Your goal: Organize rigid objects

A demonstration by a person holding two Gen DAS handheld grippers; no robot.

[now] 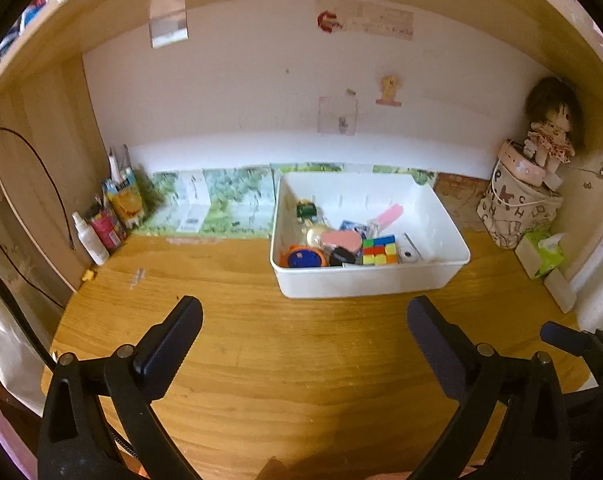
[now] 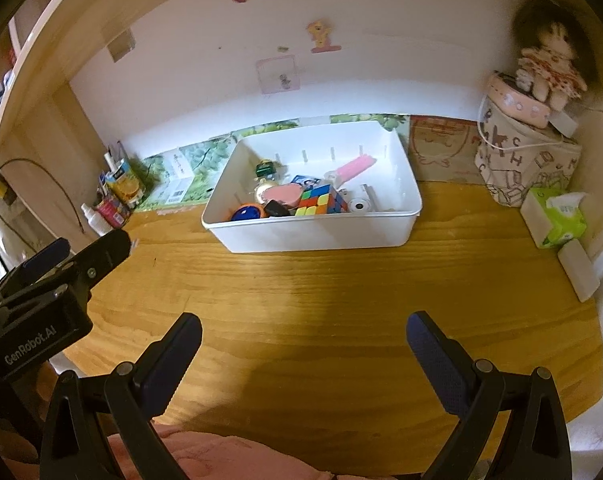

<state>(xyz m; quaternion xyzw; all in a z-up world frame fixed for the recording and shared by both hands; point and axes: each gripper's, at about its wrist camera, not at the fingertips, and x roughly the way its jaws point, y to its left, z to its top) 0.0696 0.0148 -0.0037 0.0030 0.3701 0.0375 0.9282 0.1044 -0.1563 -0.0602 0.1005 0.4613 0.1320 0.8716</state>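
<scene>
A white plastic bin [image 1: 365, 280] stands on the wooden desk [image 1: 261, 340], also in the right wrist view [image 2: 313, 236]. It holds several small objects: a colour cube [image 1: 378, 251] [image 2: 320, 199], a blue and orange round toy [image 1: 303, 258] [image 2: 245, 213], a pink oval piece [image 1: 341, 239], a pink flat bar [image 2: 355, 168] and a green bottle [image 1: 306, 209]. My left gripper [image 1: 305, 312] is open and empty, near the desk's front. My right gripper [image 2: 303, 330] is open and empty, a little back from the bin. The left gripper also shows in the right wrist view [image 2: 89, 254].
A spray bottle [image 1: 89, 238] and snack packs [image 1: 121, 196] stand at the back left. A printed fabric bag [image 1: 513, 208] with a doll [image 1: 549, 132] on it stands at the back right, beside a tissue box [image 1: 541, 254]. A shelf runs overhead.
</scene>
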